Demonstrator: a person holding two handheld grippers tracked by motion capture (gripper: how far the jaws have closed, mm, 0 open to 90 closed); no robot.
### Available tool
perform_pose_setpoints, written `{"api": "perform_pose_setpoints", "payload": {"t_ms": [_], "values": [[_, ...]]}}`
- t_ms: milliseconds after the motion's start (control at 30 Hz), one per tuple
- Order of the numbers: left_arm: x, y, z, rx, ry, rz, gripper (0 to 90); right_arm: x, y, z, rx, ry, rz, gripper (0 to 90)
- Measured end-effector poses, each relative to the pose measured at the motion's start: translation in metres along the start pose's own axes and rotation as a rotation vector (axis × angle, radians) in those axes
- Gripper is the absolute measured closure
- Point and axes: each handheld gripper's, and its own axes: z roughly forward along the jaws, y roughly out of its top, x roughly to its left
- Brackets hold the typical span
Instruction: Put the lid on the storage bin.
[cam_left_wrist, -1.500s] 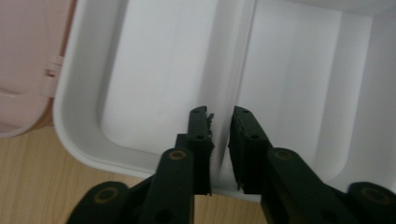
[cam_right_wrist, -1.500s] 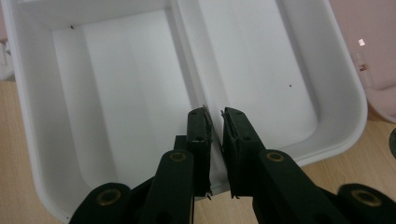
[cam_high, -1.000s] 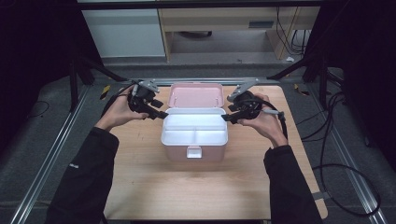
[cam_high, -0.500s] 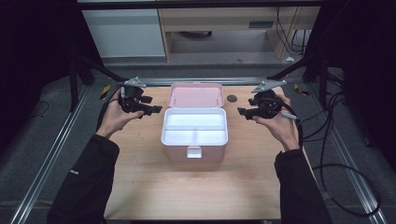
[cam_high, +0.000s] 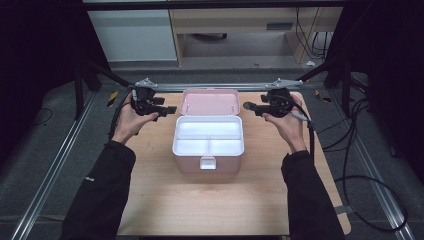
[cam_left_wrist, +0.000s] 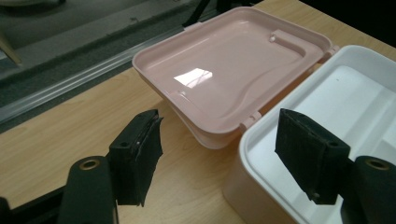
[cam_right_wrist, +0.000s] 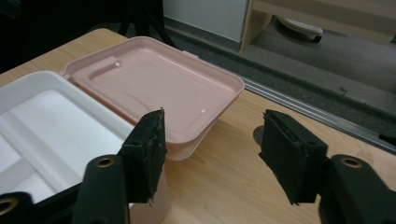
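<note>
Black jaws of the left hand-held gripper (cam_high: 167, 109) and the right hand-held gripper (cam_high: 250, 106) have just been opening and stand apart, grasping nothing. Between the two, apart from both, sits the pink box (cam_high: 208, 150) on the wooden bench (cam_high: 150, 200), its lid (cam_high: 209, 101) folded back, white tray (cam_high: 208, 136) inside.

Box (cam_high: 208, 150) sits mid-surface (cam_high: 150, 200); its open lid (cam_high: 209, 102) lies behind it; left hand-held gripper (cam_high: 169, 110) left of lid, right hand-held gripper (cam_high: 250, 108) right.
</note>
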Motion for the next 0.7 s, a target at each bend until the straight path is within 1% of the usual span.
{"api": "perform_pose_setpoints", "payload": {"t_ms": [33, 67, 133, 167, 200, 233, 267, 367, 500, 567, 600, 667, 700], "values": [[0.001, 0.001, 0.0, -0.001, 0.004, 0.001, 30.6, 0.0, 0.003, 0.002, -0.001, -0.005, -0.004, 37.9], [0.002, 0.003, 0.0, -0.015, 0.007, 0.0, 30.6, 0.0, 0.005, 0.003, -0.009, -0.012, 0.0, 38.7], [0.004, 0.004, 0.002, -0.045, 0.004, -0.018, 30.7, -0.001, 0.009, 0.006, -0.019, -0.015, -0.004, 39.1], [0.005, 0.006, 0.004, -0.052, 0.003, -0.027, 31.0, -0.001, 0.011, 0.009, -0.024, -0.014, -0.005, 39.2], [0.006, 0.008, 0.007, -0.04, 0.013, -0.021, 31.1, -0.002, 0.014, 0.012, -0.025, -0.009, -0.005, 39.2], [0.006, 0.01, 0.009, -0.035, 0.023, -0.017, 30.8, -0.003, 0.017, 0.015, -0.033, -0.011, 0.003, 39.2], [0.006, 0.012, 0.012, -0.034, 0.032, -0.014, 30.7, -0.003, 0.018, 0.017, -0.034, -0.015, -0.001, 39.1], [0.005, 0.015, 0.021, -0.04, 0.032, -0.011, 30.5, -0.003, 0.022, 0.028, -0.038, -0.02, 0.023, 38.9], [0.007, 0.015, 0.035, -0.052, 0.028, -0.031, 30.8, -0.005, 0.02, 0.043, -0.04, -0.027, 0.039, 40.9], [0.009, 0.013, 0.043, -0.053, 0.026, -0.038, 31.2, -0.007, 0.017, 0.052, -0.025, -0.031, 0.041, 40.7], [0.01, 0.012, 0.047, -0.054, 0.021, -0.049, 31.6, -0.007, 0.016, 0.056, -0.014, -0.034, 0.043, 40.4], [0.013, 0.01, 0.056, -0.042, 0.019, -0.067, 31.7, -0.009, 0.012, 0.063, 0.01, -0.042, 0.04, 40.2], [0.014, 0.008, 0.061, -0.032, 0.02, -0.073, 32.2, -0.009, 0.011, 0.067, 0.023, -0.037, 0.042, 40.3]]}}
